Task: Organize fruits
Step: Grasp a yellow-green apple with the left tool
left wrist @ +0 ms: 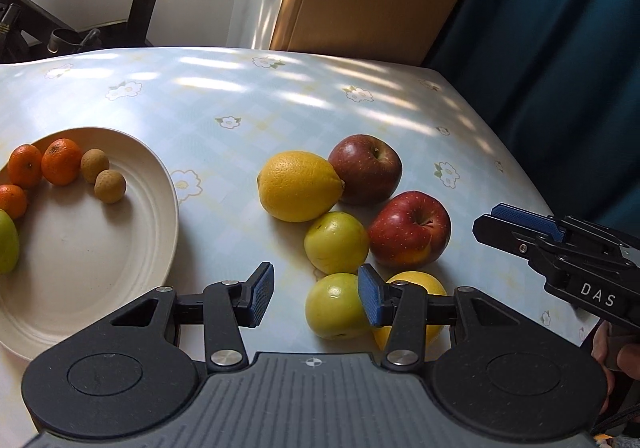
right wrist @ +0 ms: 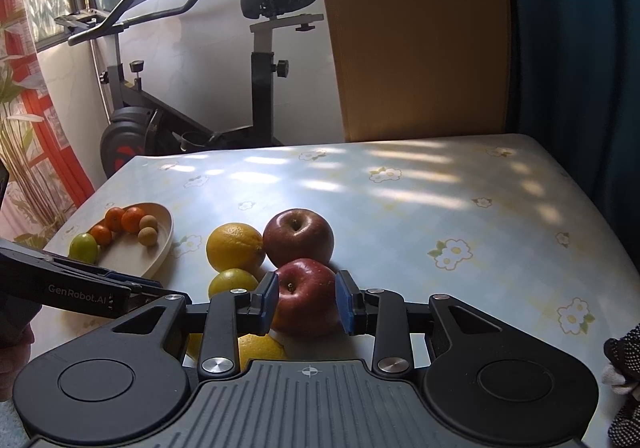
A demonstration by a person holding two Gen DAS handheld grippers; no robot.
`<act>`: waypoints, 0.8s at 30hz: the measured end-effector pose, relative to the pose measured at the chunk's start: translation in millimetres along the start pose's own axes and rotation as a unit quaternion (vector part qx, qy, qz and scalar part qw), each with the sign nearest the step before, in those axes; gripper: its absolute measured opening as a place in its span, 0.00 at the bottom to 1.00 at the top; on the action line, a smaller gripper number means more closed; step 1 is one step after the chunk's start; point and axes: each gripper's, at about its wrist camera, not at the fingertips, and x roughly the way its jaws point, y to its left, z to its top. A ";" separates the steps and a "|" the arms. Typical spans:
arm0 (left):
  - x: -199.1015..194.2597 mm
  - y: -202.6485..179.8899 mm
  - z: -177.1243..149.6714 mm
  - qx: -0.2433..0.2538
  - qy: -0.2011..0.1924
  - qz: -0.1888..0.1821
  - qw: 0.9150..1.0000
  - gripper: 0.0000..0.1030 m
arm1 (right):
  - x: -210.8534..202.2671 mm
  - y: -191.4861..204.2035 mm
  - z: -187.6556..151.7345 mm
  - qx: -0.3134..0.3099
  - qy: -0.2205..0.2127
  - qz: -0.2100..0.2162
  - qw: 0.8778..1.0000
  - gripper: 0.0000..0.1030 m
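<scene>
My right gripper (right wrist: 307,302) spread around near red apple (right wrist: 306,298), pads not touching; my left gripper (left wrist: 316,296) spread, green apple (left wrist: 334,306) beside its right pad.

Apples (left wrist: 409,229), lemon (left wrist: 298,186) clustered on cloth; tangerines (left wrist: 61,161) on plate (left wrist: 120,248)

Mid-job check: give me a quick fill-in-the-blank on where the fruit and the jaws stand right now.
1. The plate holds three tangerines, two small brown fruits and one ____ fruit.
2. The right gripper has its jaws on either side of a ____ apple.
3. The left gripper has open jaws that hold ____.
4. The large yellow citrus lies on the ____, touching the far apple.

Missing words: green; red; nothing; table
</scene>
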 end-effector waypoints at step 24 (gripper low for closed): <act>6.0 -6.5 -11.7 0.010 0.029 -0.012 0.999 0.40 | 5.8 -7.0 -2.9 0.009 0.008 0.011 1.000 0.29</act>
